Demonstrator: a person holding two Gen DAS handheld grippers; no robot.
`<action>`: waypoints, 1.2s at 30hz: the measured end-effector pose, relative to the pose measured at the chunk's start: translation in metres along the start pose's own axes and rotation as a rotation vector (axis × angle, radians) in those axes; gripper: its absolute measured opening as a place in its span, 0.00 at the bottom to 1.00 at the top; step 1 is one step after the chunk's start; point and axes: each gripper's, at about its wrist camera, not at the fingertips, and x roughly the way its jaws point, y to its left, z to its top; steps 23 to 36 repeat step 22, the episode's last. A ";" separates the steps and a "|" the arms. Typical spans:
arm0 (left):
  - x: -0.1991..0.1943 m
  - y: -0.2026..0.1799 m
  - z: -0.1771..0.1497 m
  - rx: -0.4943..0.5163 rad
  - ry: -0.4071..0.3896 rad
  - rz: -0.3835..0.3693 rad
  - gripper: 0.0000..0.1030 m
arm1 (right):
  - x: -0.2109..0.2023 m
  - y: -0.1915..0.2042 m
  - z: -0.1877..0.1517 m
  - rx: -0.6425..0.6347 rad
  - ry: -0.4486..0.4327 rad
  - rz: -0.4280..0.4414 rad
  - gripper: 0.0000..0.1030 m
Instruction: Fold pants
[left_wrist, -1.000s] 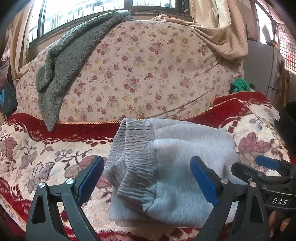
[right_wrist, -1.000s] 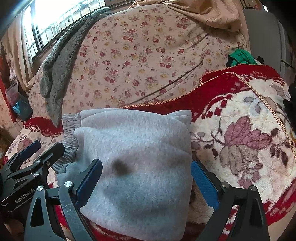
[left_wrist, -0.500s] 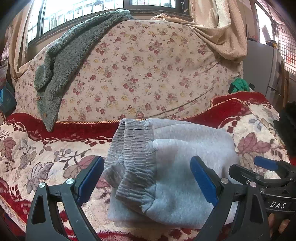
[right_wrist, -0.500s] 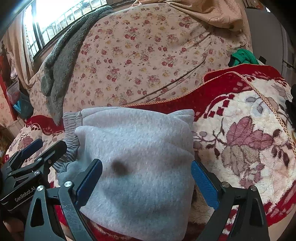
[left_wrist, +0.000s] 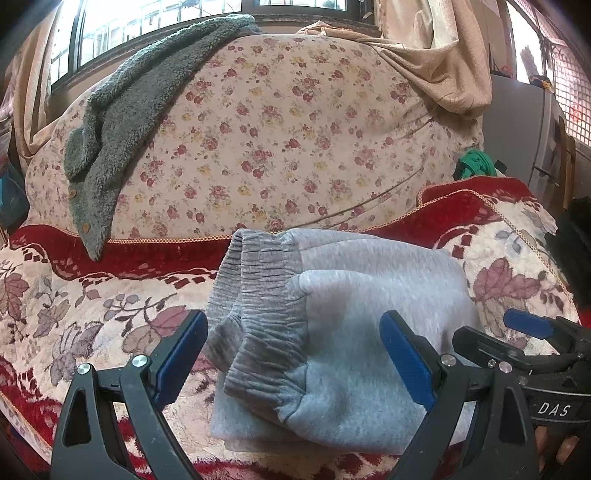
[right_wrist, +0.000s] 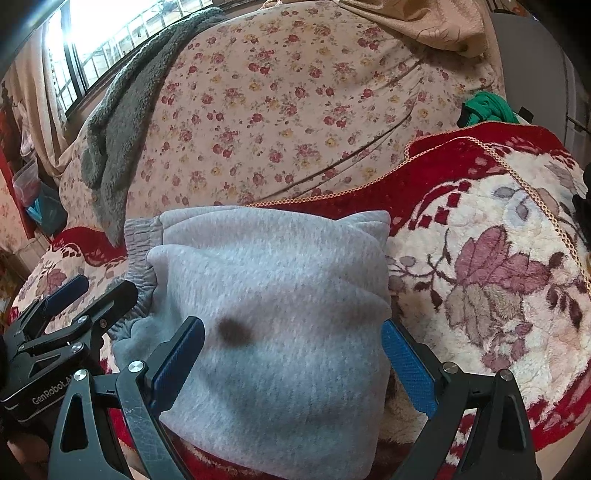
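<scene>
Left gripper (left_wrist: 293, 363): fingers spread wide and holding nothing; they straddle the cuff end of the bundle from the near side, not touching the cloth.
Right gripper (right_wrist: 291, 363): fingers likewise parted and empty, framing the smooth folded end with its dark spot (right_wrist: 234, 332).
Pants (left_wrist: 332, 332): grey sweatpants already folded into a compact stack on the red floral blanket (left_wrist: 92, 314) that covers the sofa seat, ribbed cuffs (left_wrist: 258, 295) to the left, fold edge to the right.
Key relation: the bundle lies straight ahead of both pairs of fingers, its long axis running left to right across them; each gripper is nearest its own end, so neither has the advantage.
Step, as I judge it: folding looks done or nearly so; a last press or squaring may remain.
Behind: the floral sofa back (left_wrist: 277, 147), a grey fleece garment (left_wrist: 122, 122) draped over it, a green cloth (left_wrist: 476, 168) far right.
Change from earlier frames: almost none; the grippers have stayed apart and the bundle has not shifted.
</scene>
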 end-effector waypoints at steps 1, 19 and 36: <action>0.000 -0.001 0.000 0.000 -0.001 0.001 0.91 | 0.000 0.000 0.000 0.000 -0.001 0.000 0.96; -0.005 -0.008 -0.004 0.043 -0.030 -0.003 0.91 | 0.000 -0.002 -0.001 0.015 0.003 0.004 0.96; -0.007 -0.008 -0.004 0.045 -0.033 -0.010 0.91 | -0.001 -0.003 0.000 0.019 -0.001 0.003 0.96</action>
